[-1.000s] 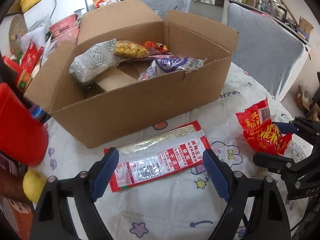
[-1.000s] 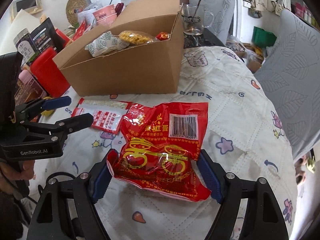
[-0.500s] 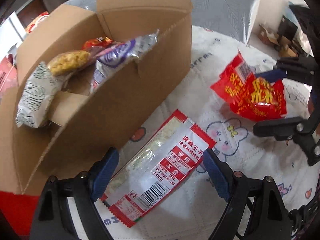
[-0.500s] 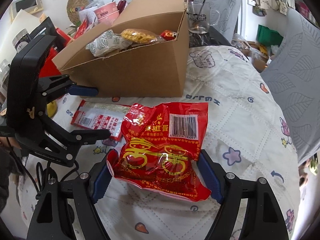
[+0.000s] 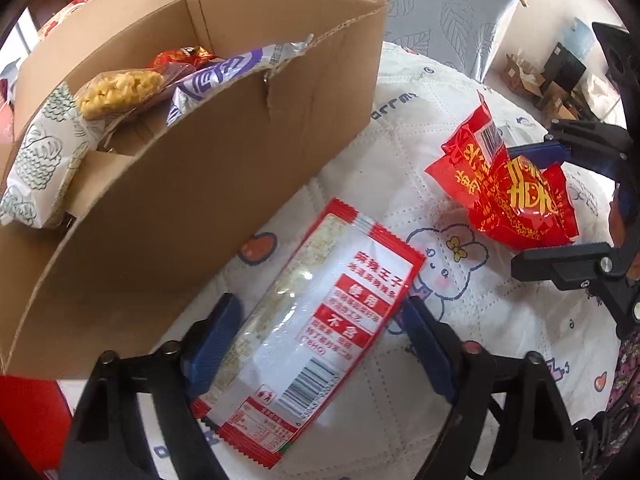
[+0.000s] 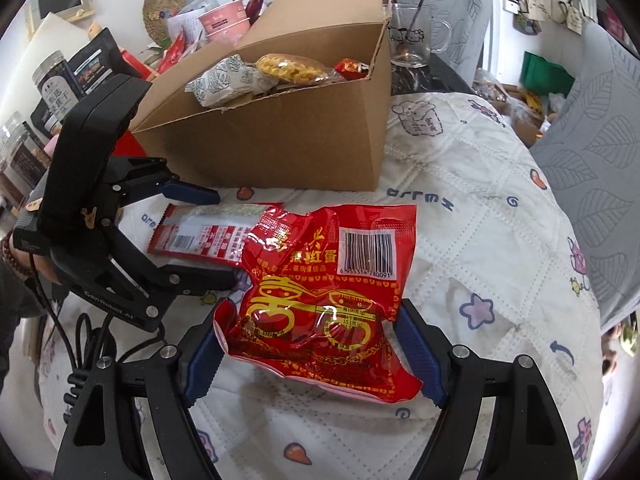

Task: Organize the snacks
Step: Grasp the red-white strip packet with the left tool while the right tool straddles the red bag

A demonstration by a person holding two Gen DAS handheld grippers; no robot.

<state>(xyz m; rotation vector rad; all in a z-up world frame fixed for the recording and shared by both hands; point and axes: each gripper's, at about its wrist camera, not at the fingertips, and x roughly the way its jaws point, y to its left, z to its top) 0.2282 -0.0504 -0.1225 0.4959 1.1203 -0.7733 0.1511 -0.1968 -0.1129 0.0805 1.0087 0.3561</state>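
Left gripper (image 5: 320,340): jaws spread wide on either side of the red-and-white sachet (image 5: 316,332), which lies flat on the quilted tablecloth (image 5: 480,320); the blue pads (image 5: 214,338) stand just beside its long edges, and contact cannot be judged. Right gripper (image 6: 310,354): jaws likewise apart, flanking the near end of the red foil packet (image 6: 328,296), barcode side up, resting on the cloth; its crumpled edges reach both pads, but no clamping is evident.

In the right wrist view the sachet (image 6: 208,236) lies left of the red packet, partly tucked beneath its left edge, with the left gripper (image 6: 218,240) straddling it from the left. In the left wrist view the red foil packet (image 5: 508,188) sits to the right, between the right gripper's fingers (image 5: 560,256).

Beyond both snacks stands the open cardboard box (image 6: 280,136), just far of the sachet. Inside rest a white patterned bag (image 6: 224,80), a yellow snack pack (image 6: 288,67), a purple-and-silver wrapper (image 5: 224,80) and a small red pack (image 6: 350,68). A glass mug (image 6: 412,36) stands far right of the box; jars and packages crowd the far left.
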